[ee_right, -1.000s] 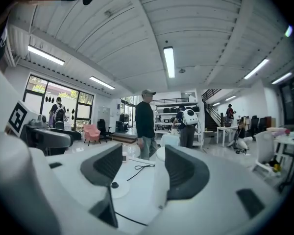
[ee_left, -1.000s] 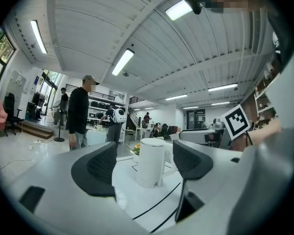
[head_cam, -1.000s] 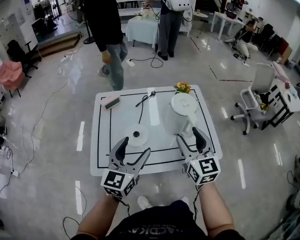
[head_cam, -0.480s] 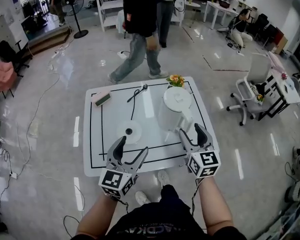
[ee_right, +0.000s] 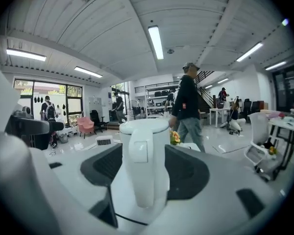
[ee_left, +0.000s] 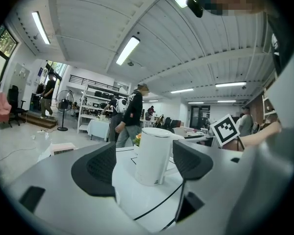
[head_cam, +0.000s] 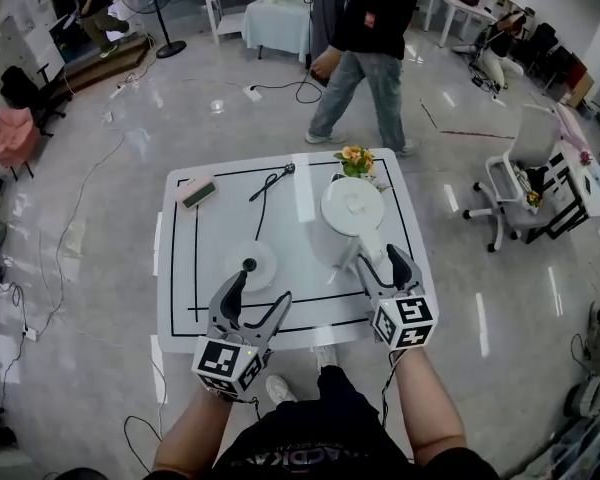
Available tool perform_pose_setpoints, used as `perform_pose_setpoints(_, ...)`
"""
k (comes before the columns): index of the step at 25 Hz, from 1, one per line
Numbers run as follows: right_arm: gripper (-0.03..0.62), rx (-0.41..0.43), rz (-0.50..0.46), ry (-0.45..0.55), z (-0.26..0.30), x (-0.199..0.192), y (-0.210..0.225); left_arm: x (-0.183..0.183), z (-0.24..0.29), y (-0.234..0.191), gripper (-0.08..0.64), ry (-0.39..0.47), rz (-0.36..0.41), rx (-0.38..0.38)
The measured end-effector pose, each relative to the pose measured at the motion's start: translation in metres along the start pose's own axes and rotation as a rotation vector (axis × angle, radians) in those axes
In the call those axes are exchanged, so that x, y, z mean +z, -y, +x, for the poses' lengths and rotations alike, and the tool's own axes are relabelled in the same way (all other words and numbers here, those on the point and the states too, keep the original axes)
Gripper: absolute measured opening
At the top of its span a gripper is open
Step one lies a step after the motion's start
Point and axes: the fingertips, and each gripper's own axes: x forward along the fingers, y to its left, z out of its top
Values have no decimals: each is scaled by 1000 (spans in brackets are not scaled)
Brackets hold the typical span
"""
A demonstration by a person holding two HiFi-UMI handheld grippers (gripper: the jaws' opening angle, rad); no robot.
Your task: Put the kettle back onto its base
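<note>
Kettle (head_cam: 352, 213): one, white, upright on the right half of the table (head_cam: 180, 298), apart from its single round base (head_cam: 250, 265) to the left. Of the two grippers, the right gripper (head_cam: 381, 264) has its jaws spread with the kettle's handle (ee_right: 142, 165) between them. The left gripper (head_cam: 261, 293) hovers near the base, jaws spread and empty. One flower pot (head_cam: 355, 158) and one small block (head_cam: 198, 192) sit at the far side.

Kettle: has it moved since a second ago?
No. The kettle still stands right of the base, just in front of the flowers.
</note>
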Motion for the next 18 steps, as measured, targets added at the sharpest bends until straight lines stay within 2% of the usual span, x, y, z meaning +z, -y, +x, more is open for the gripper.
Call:
perform_pose_setpoints(5,255,44,25,-61,19,-17,5,-5,14,-2,351,-19,-5,15)
perform_pose_setpoints(11,253,73,11,-117,31,-31,3,-5,23,-6,351,-25,-6,28)
perform_pose_setpoints(12,240,78,7,-123,32,-32,2,-5,24,-6,351,-27,-6,29)
perform_pose_setpoints(15,132,87,-26,-132,33,-32,-1,-6,25,-9,351,-32,-8,32)
perform_pose_setpoints(18,127,80,-40,-131,32,-32,-2,-6,25,-10,351,-32,-9,37)
